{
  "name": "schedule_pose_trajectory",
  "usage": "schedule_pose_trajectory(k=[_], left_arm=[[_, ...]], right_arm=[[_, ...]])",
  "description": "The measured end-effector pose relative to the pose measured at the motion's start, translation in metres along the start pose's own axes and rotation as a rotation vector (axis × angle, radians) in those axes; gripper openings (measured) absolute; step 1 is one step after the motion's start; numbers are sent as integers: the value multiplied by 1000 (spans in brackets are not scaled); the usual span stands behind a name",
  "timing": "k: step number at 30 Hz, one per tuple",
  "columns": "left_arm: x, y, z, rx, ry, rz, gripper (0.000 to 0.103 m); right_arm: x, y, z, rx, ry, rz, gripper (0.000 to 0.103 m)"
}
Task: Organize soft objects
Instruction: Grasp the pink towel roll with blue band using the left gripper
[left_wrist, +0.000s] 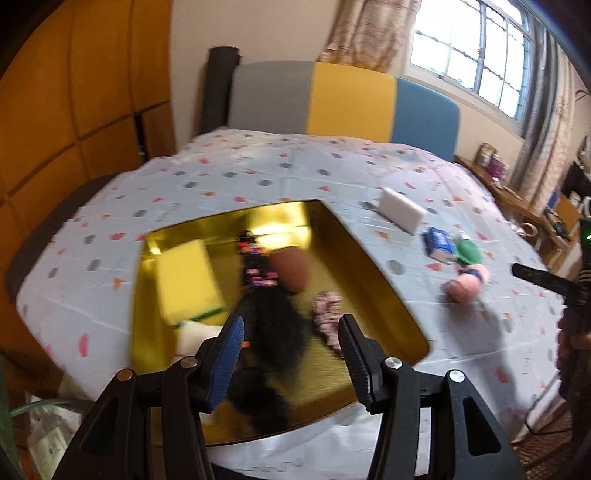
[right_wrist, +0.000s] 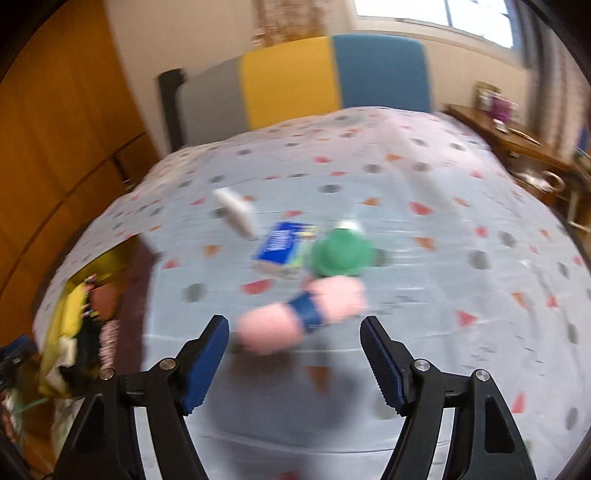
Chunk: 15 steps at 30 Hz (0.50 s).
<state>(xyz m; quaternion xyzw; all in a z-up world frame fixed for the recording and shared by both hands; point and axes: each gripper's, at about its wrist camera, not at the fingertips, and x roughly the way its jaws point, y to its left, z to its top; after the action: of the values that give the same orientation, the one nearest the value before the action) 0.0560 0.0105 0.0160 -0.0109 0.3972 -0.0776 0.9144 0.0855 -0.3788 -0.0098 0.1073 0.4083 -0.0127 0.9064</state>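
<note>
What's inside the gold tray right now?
The gold tray holds a yellow sponge, a black fuzzy toy, a brown ball and a pink scrunchie. The left gripper hides its near end.

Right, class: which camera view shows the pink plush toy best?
The right wrist view: the pink plush toy lies large, though blurred, just ahead of the open right gripper. The left wrist view shows it small, near the right edge.

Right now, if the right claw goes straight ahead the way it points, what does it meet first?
Most likely the pink plush toy with the blue band, lying on the patterned bedsheet just beyond the open right claw; blur leaves depth uncertain.
</note>
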Motion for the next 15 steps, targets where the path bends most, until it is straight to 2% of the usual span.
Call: schedule_pose_trajectory(k=[5,7,12,15], left_arm=[[11,-42,11,60,34,-86,54],[17,-63,15,106,46,-118,54],[40,-130,21,294,92,-191,54],[62,-171,22,389,134,-222,56]], right_arm=[[2,-58,-10,145,-34,-102,74],[7,-76,-13,242,-4,-135,74],[2,-94,-10,352,-25,-102,75],[-1,-95,-9,362,-34,-104,77]])
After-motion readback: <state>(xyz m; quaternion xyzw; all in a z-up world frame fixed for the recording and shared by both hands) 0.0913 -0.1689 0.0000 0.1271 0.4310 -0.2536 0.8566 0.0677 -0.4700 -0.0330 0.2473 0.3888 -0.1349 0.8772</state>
